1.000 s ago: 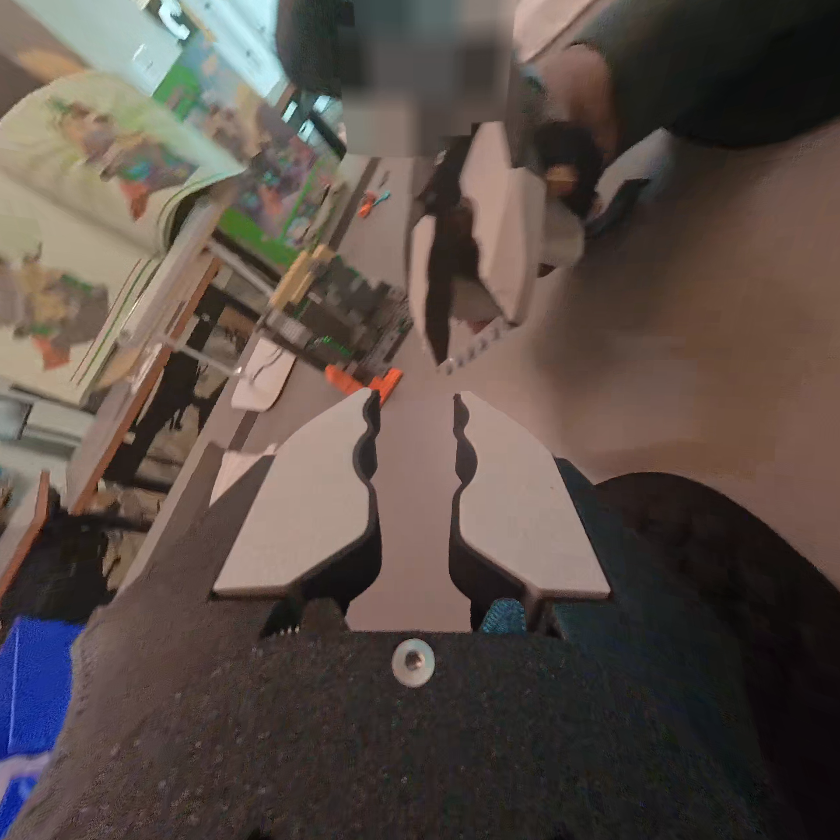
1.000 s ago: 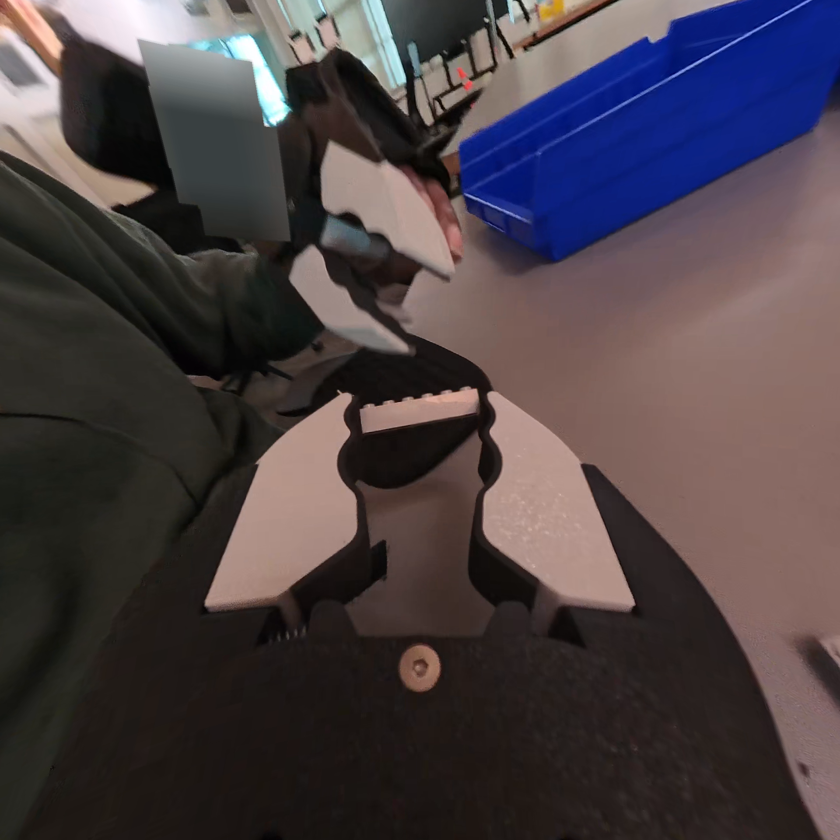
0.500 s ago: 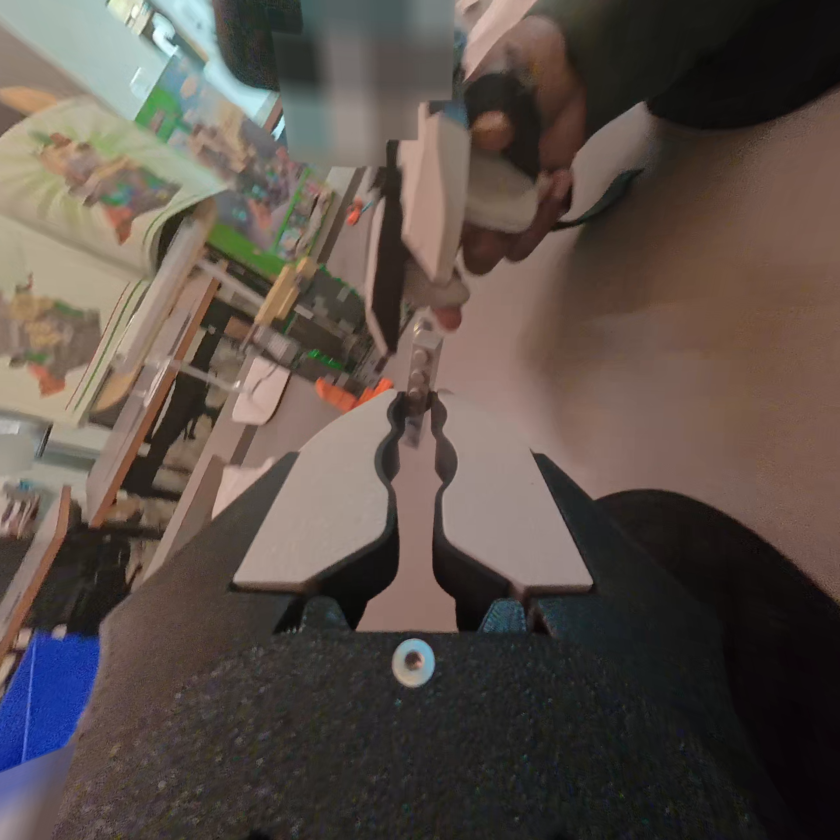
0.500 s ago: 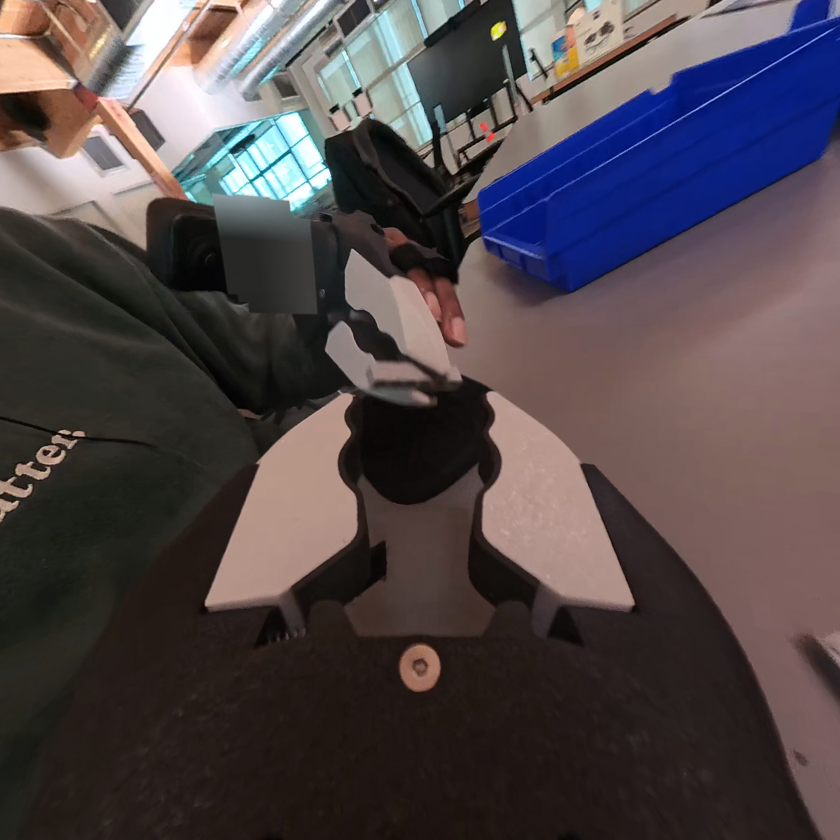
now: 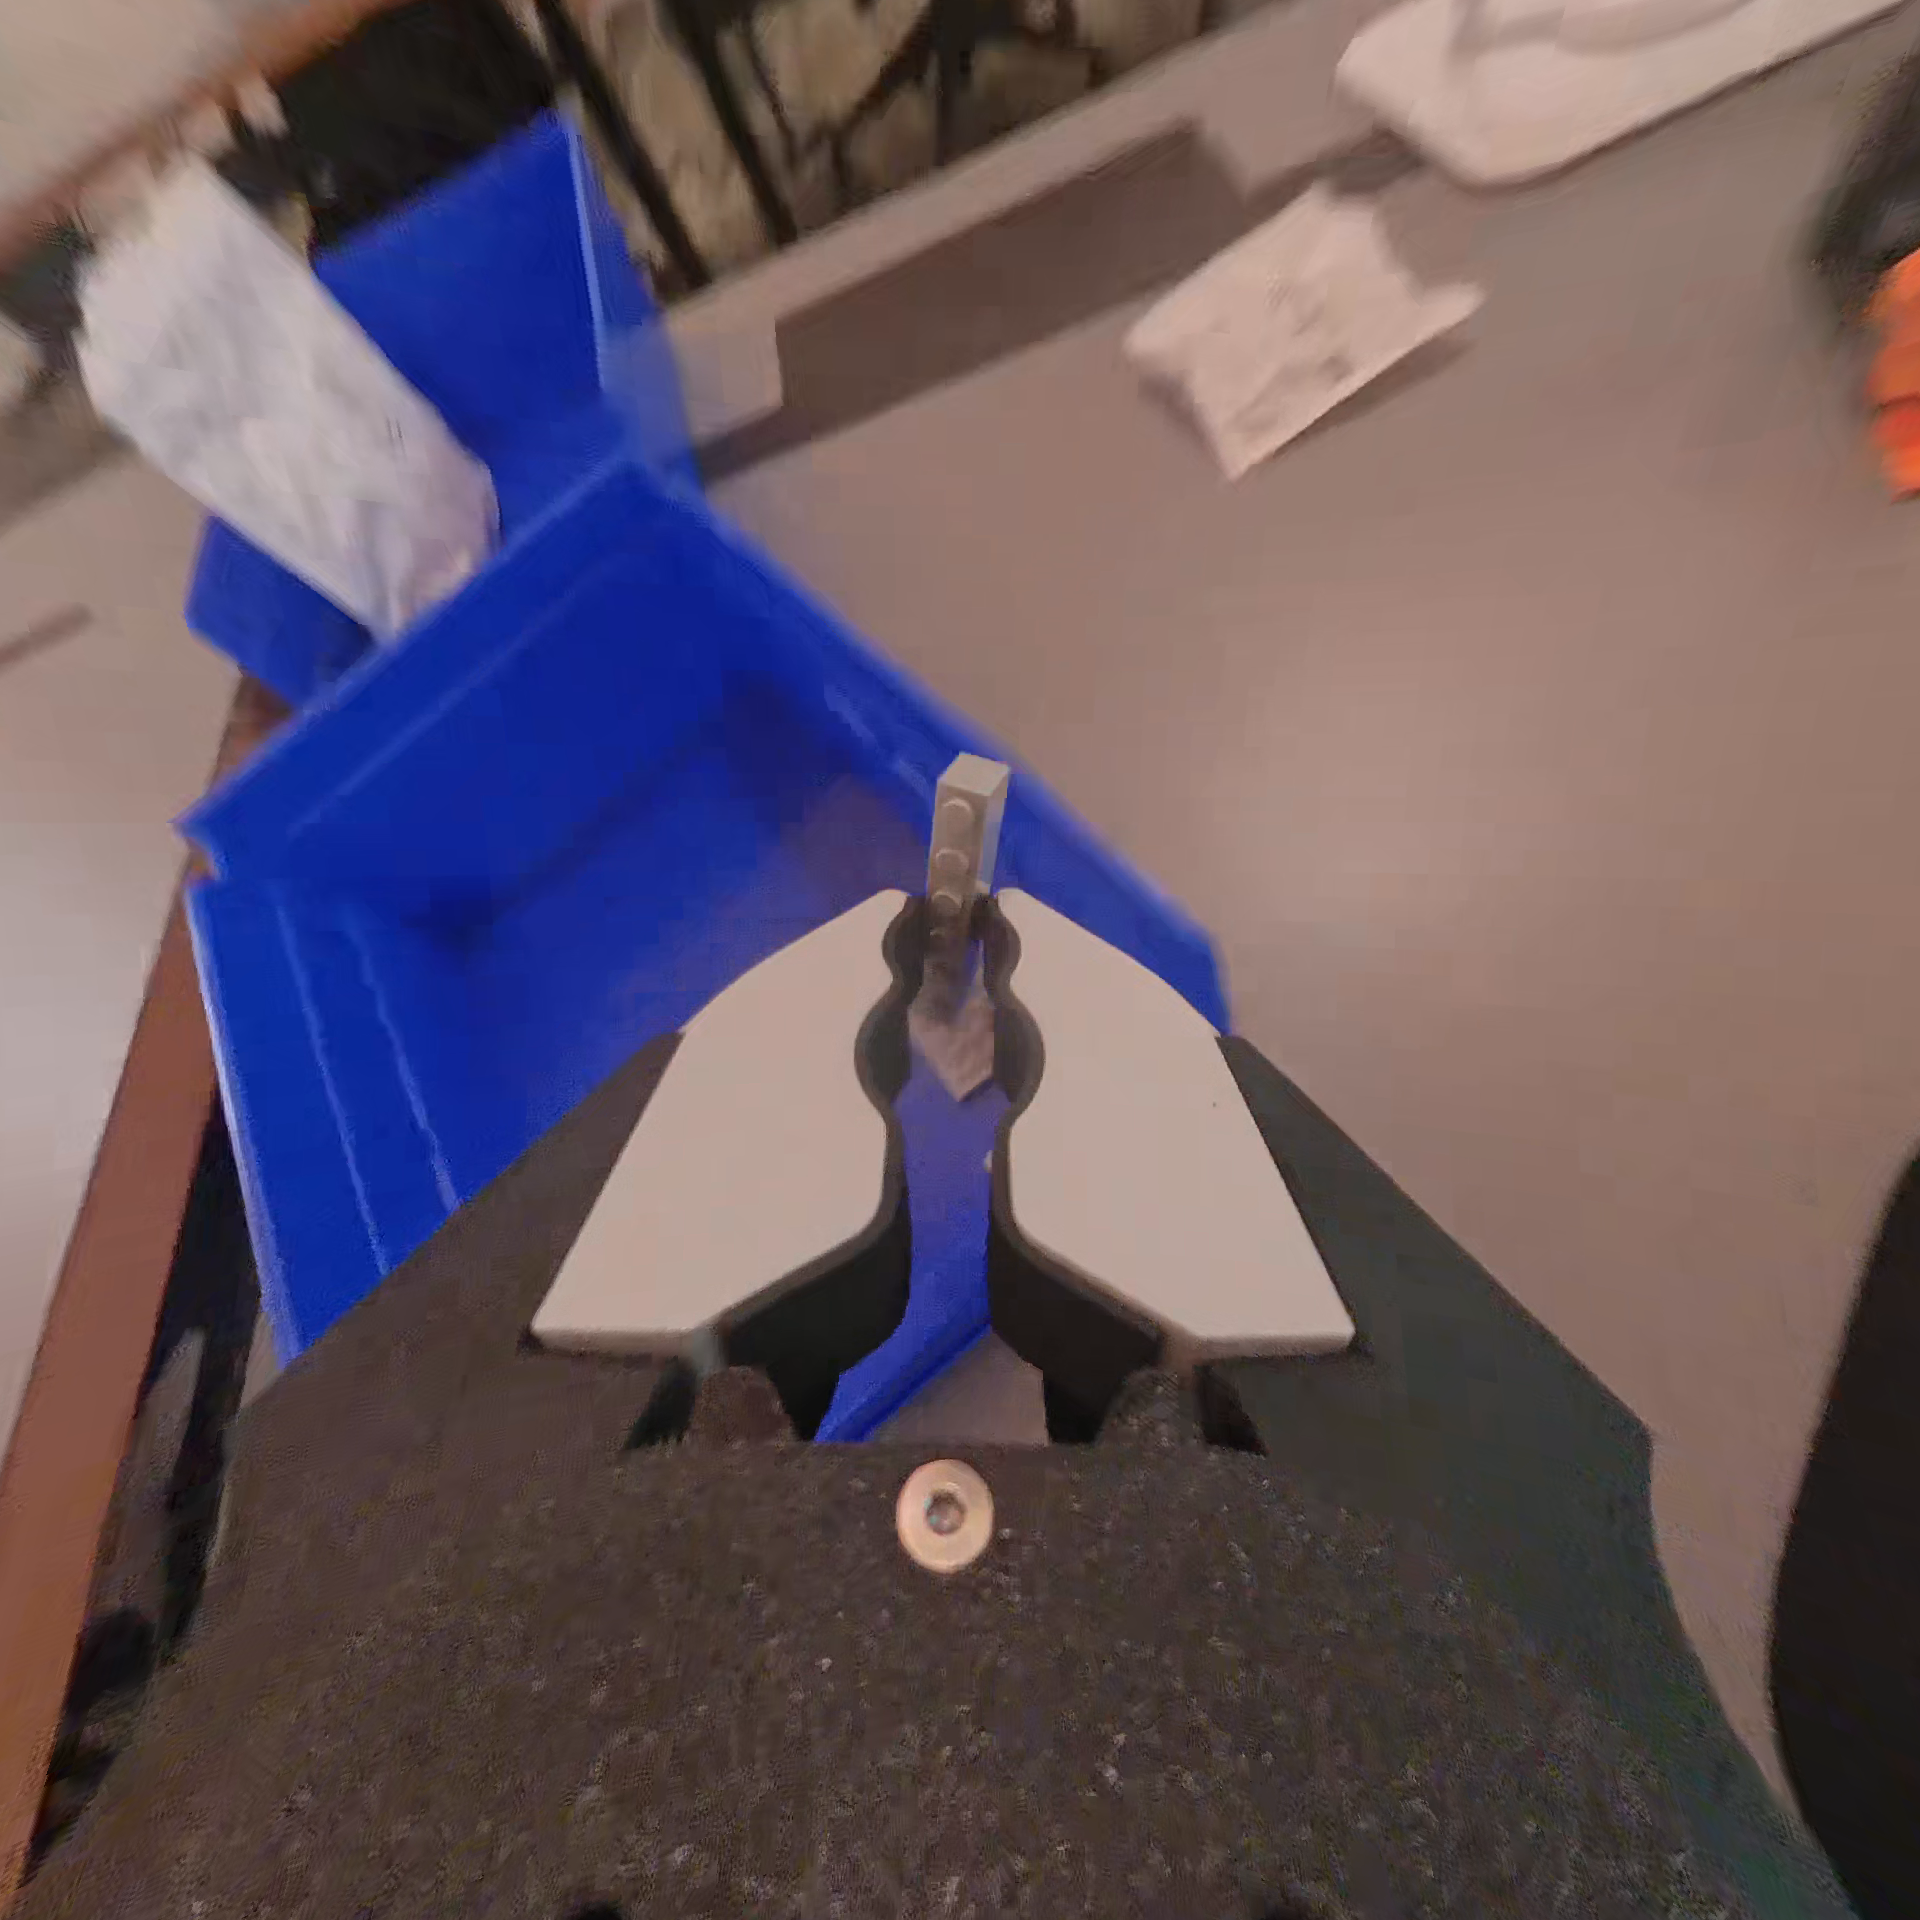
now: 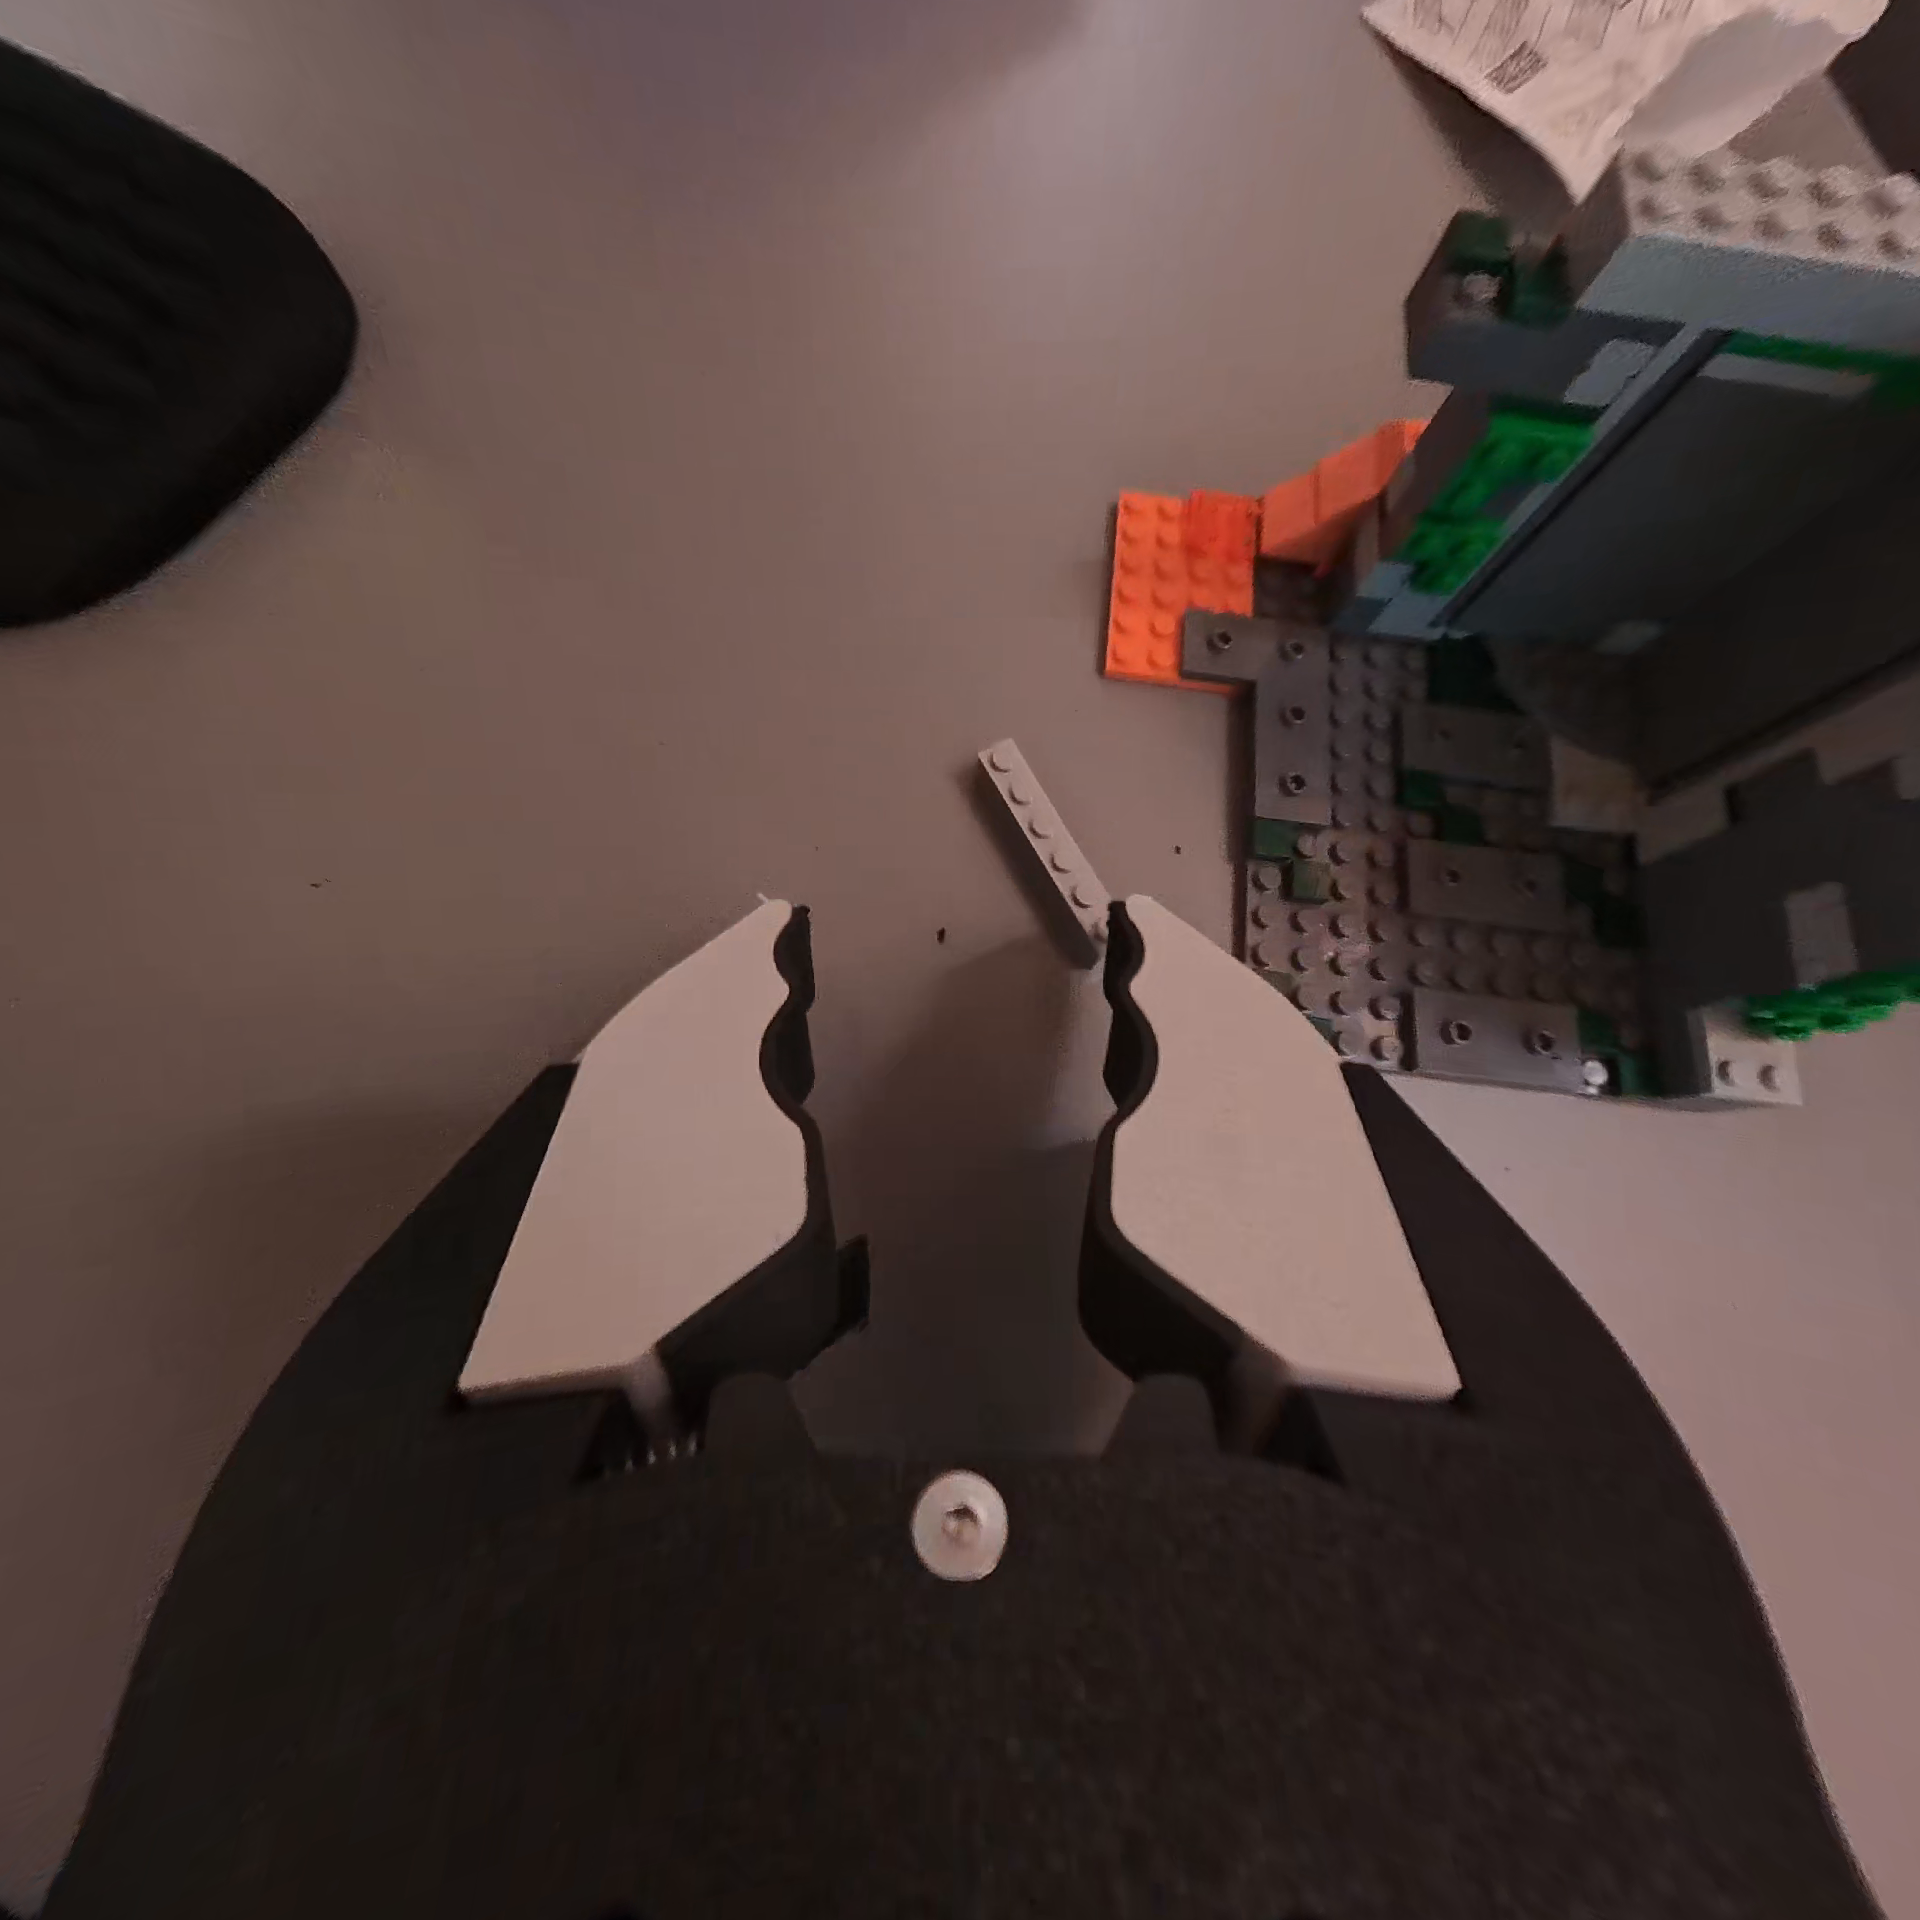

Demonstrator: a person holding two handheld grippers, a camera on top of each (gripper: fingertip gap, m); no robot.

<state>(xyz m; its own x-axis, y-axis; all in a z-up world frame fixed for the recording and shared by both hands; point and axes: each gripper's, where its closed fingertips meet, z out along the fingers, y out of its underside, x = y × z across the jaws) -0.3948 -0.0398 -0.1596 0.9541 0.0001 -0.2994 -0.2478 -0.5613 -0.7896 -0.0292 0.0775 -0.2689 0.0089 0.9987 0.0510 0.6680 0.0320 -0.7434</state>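
Note:
My left gripper [image 5: 953, 920] is shut on a long grey studded brick [image 5: 966, 831], which sticks out forward past the fingertips. It hangs over the near right wall of a blue bin [image 5: 540, 862]. My right gripper [image 6: 954, 914] is open and holds nothing, a little above the grey table. A second long grey studded brick [image 6: 1044, 847] lies flat on the table just ahead of my right fingertip [image 6: 1138, 925]. To its right stands a brick model [image 6: 1558, 727] on dark grey plates with green and orange parts.
A second blue bin [image 5: 468, 343] with a white patterned bag [image 5: 281, 416] stands behind the first. Paper sheets [image 5: 1299, 322] lie on the table at the right. A black rounded object [image 6: 135, 343] lies at the far left of the right wrist view. White paper [image 6: 1621, 62] lies behind the model.
My left gripper closed on the grey brick that my right gripper held, then swung away to the blue bin. My right gripper let go, opened wider and turned down toward the table beside the model.

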